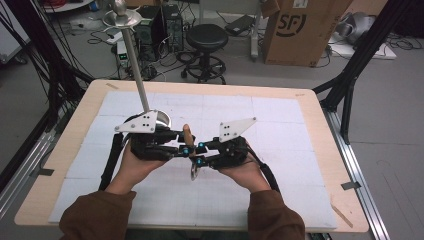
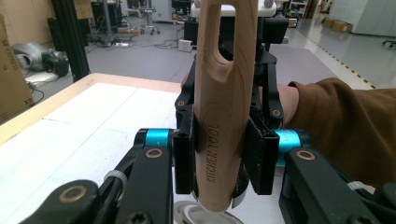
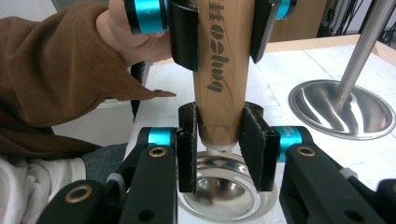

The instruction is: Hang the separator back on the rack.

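Note:
A kitchen tool with a pale wooden handle and a round slotted metal head is held above the white mat between both hands. My left gripper is shut on the handle; in the left gripper view its pads press both sides of the printed wooden handle. My right gripper is shut on the same handle lower down. In the right gripper view its pads clamp the handle's end, just above the shiny metal head. The left gripper grips further up.
A metal stand with a round base, a slanted pole and a top dish rises just behind the left hand; its base lies close to the tool. The wooden table's rim frames the mat. A stool and cardboard box stand beyond.

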A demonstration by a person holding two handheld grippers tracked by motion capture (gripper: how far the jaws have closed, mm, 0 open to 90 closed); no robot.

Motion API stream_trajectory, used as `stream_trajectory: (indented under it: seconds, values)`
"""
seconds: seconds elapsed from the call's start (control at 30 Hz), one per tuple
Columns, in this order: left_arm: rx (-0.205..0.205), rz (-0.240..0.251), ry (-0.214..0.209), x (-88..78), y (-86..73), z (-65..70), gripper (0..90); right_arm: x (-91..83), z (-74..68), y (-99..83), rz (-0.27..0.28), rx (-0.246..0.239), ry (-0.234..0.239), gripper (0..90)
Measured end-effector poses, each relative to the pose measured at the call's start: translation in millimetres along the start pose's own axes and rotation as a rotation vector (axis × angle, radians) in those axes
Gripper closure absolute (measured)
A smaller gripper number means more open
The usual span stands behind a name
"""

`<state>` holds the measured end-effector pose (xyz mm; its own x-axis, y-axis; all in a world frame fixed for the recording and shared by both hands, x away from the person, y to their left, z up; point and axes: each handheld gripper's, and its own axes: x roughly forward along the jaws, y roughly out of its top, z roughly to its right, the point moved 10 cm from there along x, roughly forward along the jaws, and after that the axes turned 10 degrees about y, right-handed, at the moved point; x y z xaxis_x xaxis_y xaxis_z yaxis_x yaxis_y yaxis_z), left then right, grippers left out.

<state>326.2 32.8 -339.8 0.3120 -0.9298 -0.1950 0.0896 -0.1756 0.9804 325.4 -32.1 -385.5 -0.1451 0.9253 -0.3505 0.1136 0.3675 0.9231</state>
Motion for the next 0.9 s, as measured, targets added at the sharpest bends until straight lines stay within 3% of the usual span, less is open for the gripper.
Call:
stream_trajectory:
  seconds: [0.43, 0.53, 0.8, 0.9]
  values:
    - [-0.009, -0.003, -0.005, -1.7, 0.7, 2.3, 69.0, -0.1, -2.4, 0.8, -0.007, -0.011, -0.004, 67.5]
    - [-0.007, -0.011, -0.008, -0.9, -0.8, 2.8, 69.0, -0.3, -3.9, 2.6, 0.003, -0.017, 0.004, 61.0]
    - [-0.002, -0.018, 0.020, -6.9, -0.5, -2.4, 69.0, -11.2, -3.1, 3.7, -0.005, -0.025, -0.060, 49.9]
    - [-0.023, -0.027, 0.033, -10.9, -1.7, -8.3, 68.9, -15.2, -5.0, 2.1, -0.015, -0.032, -0.073, 48.0]
